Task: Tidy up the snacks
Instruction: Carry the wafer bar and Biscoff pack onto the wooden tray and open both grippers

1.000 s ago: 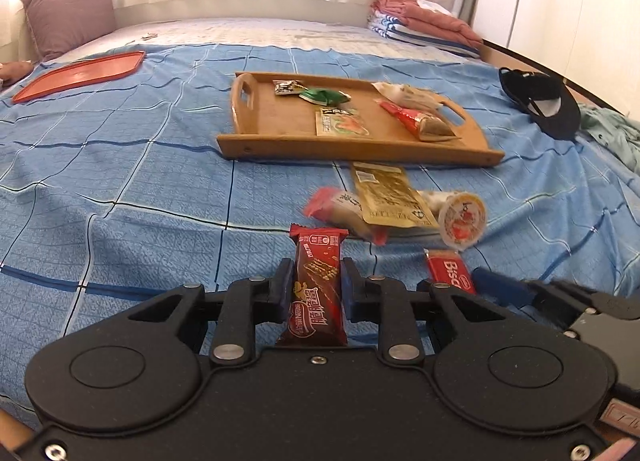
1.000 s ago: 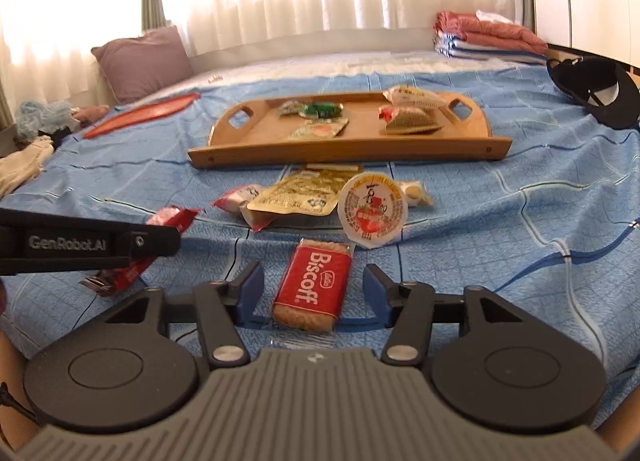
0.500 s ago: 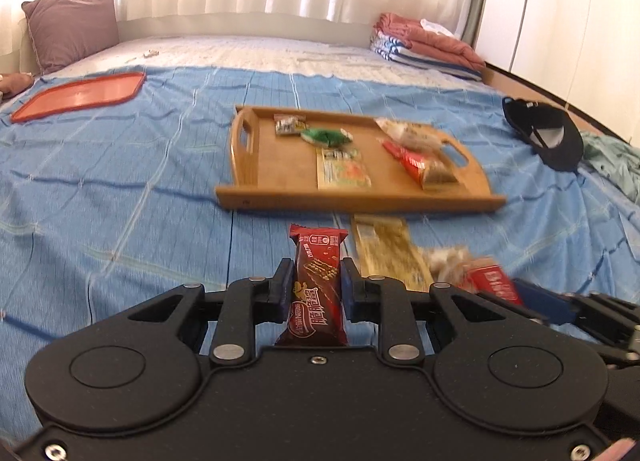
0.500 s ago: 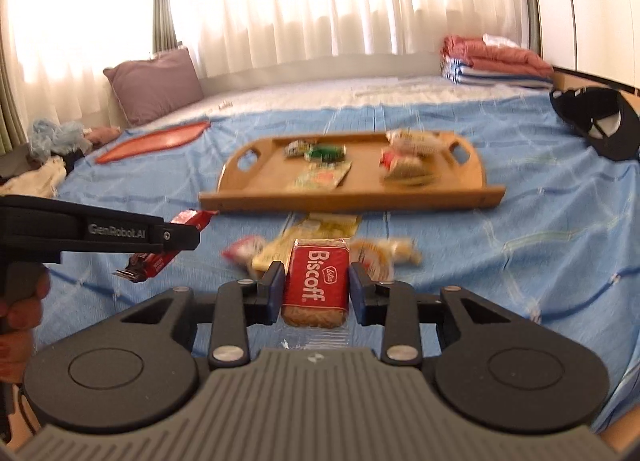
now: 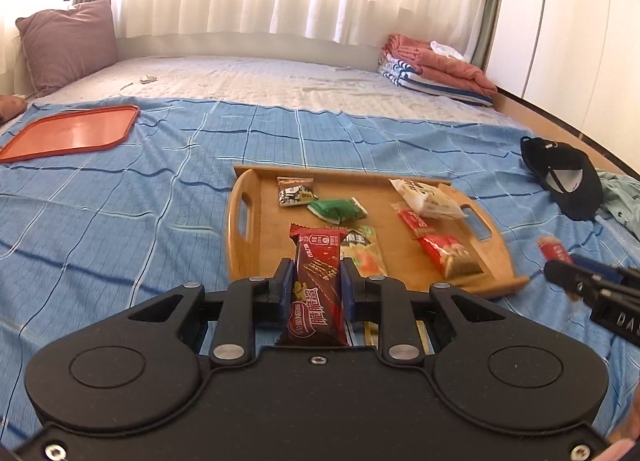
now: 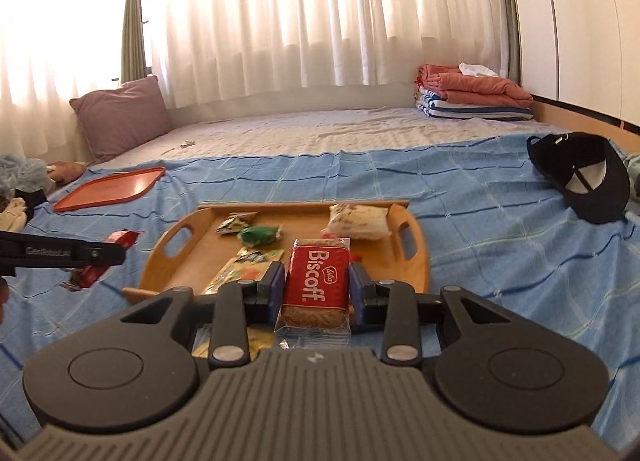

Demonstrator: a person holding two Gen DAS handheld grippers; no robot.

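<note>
My left gripper (image 5: 314,275) is shut on a dark red chocolate wafer bar (image 5: 318,285), held up in front of the wooden tray (image 5: 256,261). The right gripper (image 6: 318,279) is shut on a red Biscoff biscuit pack (image 6: 318,281), also raised before the wooden tray (image 6: 418,257). Several snack packets lie in the tray: a green one (image 5: 338,209), a white one (image 5: 426,199) and a red one (image 5: 446,253). The right gripper's tip with the Biscoff pack (image 5: 554,251) shows at the right edge of the left wrist view. The left gripper's side and its wafer bar (image 6: 118,239) show at the left of the right wrist view.
A blue checked sheet (image 5: 120,221) covers the bed. An orange tray (image 5: 72,133) lies far left, a black cap (image 5: 568,181) far right. A mauve pillow (image 5: 68,45) and folded blankets (image 5: 436,69) sit at the back by the curtains.
The right gripper closed on the Biscoff pack and lifted it off the sheet. Both grippers rose and moved toward the wooden tray, leaving the loose snacks in front of it below view.
</note>
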